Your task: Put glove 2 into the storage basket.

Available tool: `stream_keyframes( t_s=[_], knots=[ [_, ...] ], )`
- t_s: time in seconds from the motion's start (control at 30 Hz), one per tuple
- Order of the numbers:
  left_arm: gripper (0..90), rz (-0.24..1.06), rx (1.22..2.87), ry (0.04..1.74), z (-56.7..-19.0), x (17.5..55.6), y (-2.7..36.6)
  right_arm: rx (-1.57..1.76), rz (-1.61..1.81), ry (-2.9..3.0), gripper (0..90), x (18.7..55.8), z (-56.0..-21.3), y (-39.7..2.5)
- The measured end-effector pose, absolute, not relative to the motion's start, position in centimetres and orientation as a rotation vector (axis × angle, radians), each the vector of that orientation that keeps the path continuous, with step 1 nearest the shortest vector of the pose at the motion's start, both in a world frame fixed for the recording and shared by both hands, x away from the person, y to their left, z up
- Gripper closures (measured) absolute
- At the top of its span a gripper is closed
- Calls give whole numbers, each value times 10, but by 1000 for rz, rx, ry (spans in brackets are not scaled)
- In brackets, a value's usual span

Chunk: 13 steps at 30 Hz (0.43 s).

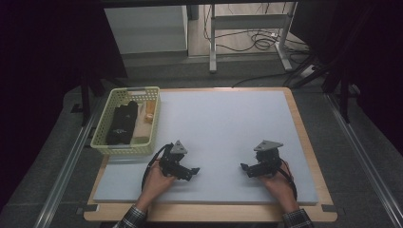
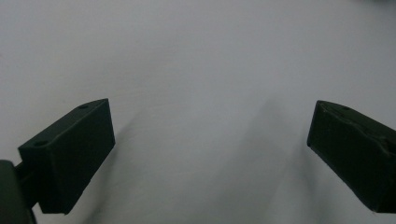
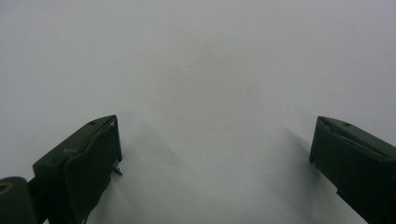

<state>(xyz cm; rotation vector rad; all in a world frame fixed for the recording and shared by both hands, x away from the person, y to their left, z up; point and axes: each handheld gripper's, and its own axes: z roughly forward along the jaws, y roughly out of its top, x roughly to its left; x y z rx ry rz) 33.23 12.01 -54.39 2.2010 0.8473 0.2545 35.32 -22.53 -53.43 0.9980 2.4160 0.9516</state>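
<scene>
While both hands rest low on the pale grey mat [image 1: 223, 128], the left gripper [image 1: 194, 171] and the right gripper [image 1: 244, 167] point toward each other, well apart, each with jaws spread wide and nothing between them but bare mat. Off to the left stands a yellow-green basket [image 1: 105, 142] holding a black bundle [image 1: 121, 124] and something orange [image 1: 150, 113]; any printing there is too small to read.
</scene>
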Motion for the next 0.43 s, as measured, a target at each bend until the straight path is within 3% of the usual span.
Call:
stream_keyframes(
  t_s=[0.43],
  knots=[
    [0,289,2251,837,-548,331,114,1001,951,2418,18,353,-535,-225]
  ],
)
